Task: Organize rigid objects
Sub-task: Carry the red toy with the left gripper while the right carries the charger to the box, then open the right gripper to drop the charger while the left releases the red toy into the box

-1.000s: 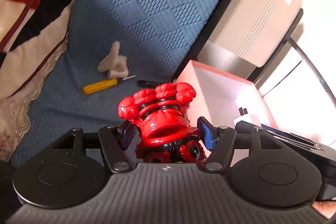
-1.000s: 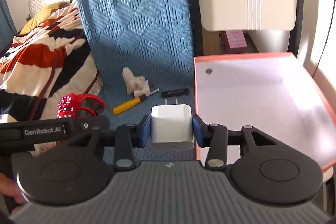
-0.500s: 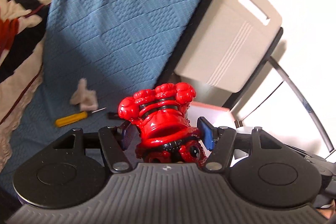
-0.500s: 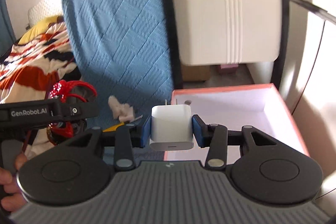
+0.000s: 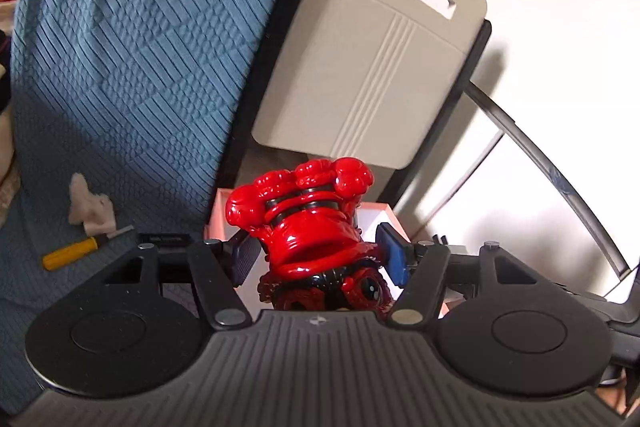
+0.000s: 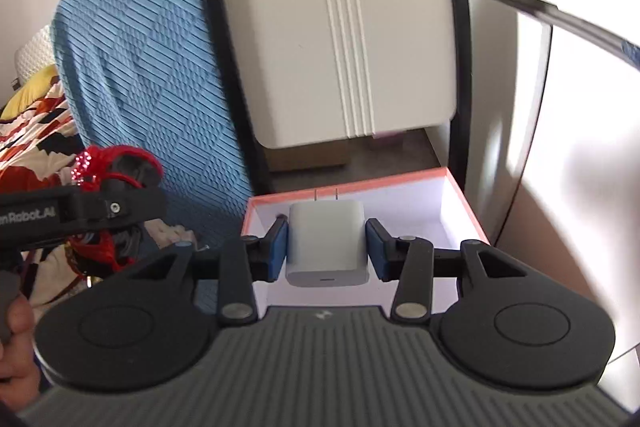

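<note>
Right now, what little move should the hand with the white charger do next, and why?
Probably lower the right gripper a little into the open pink-rimmed cardboard box before letting go. It grips the white plastic charger block, which already hangs over the box's white inside.

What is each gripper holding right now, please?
Left gripper: closed on the red toy fist.
Right gripper: closed on the white charger, above the open box.
</note>
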Demonstrator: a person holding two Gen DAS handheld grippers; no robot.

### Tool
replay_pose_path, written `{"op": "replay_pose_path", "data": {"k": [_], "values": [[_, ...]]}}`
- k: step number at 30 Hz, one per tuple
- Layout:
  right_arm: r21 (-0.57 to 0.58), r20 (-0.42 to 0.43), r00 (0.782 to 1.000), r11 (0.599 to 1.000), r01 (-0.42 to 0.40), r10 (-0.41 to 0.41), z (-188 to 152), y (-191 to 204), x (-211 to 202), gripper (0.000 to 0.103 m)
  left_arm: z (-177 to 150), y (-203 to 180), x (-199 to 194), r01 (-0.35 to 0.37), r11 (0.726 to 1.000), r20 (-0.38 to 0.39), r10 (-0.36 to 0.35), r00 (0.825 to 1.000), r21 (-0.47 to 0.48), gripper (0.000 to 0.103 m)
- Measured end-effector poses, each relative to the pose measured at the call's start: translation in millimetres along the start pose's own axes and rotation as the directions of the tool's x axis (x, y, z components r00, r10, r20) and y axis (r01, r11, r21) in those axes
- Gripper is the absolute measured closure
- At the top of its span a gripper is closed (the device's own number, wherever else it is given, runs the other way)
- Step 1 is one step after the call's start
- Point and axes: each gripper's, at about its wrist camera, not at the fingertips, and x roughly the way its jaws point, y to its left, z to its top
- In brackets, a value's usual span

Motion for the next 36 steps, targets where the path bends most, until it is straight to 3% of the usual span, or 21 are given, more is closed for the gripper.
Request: {"op": "replay_pose_path", "data": {"k": [9, 22, 32, 36], "values": [[0.025, -0.122, 0.992, 0.999, 0.029, -0.026, -41, -36, 33, 0.057, -35, 6, 49, -0.029, 0.999, -0.105, 0.03, 0.994, 0.016, 0.035], [0.089, -0.305, 0.951, 0.992, 0.087, -0.056, -96, -74, 81, 0.057, -65, 6, 102, -0.046, 0.997, -0.231, 0.058, 0.971, 0.055, 0.034], [0.097, -0.285, 0.956, 0.99, 0.102, -0.071, -89, -78, 76, 0.059, -76, -8, 110, -0.044, 0.993, -0.263, 0.072, 0.962, 0.11, 0.03], [0.098, -0.248, 0.966, 0.991, 0.095, -0.069, -79, -74, 64, 0.059, -71, -12, 98, -0.023, 0.994, -0.219, 0.046, 0.975, 0.109, 0.027]]}}
